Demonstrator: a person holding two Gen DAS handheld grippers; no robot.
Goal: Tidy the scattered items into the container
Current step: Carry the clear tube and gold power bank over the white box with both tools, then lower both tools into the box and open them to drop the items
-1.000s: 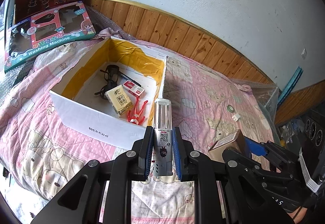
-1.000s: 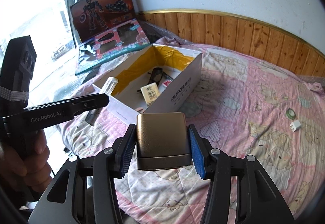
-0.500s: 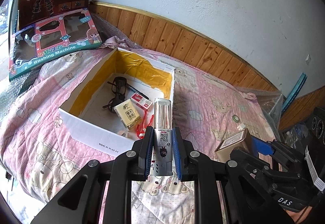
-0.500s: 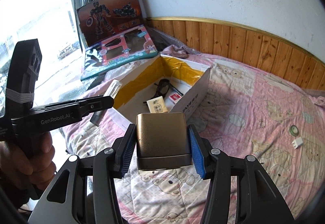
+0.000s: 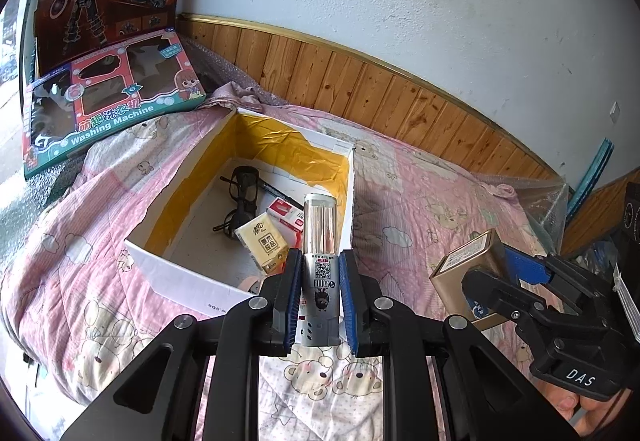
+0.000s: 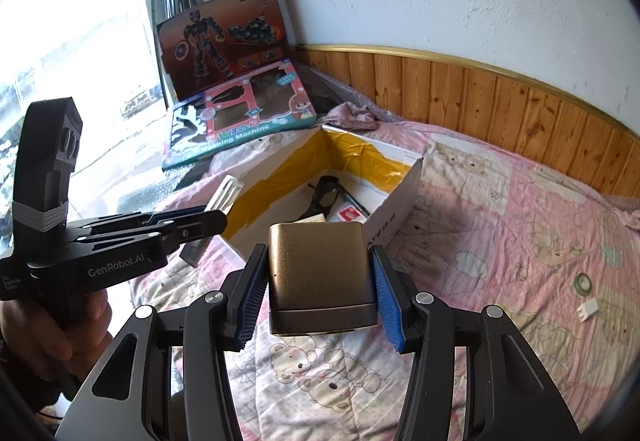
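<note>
Both loads are in transit: the left hand-held gripper (image 5: 319, 291) is clamped on a clear-topped tube (image 5: 320, 241) just over the near wall of the white box (image 5: 188, 279) at frame centre, while the right hand-held gripper (image 6: 318, 291) pinches a gold tin (image 6: 320, 273). Next up, I reckon: clear the rim, then release. Only the right view shows a tape roll (image 6: 583, 284) and white plug (image 6: 588, 309) on the bed, lower right.

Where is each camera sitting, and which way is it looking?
Left wrist: rides the left gripper, facing along its fingers at the clear-topped tube it clamps and the open box; the right gripper shows too.
Right wrist: rides the right gripper, facing its gold box; a hand holds the left gripper.
Shared: box, bedspread, toy boxes.
</note>
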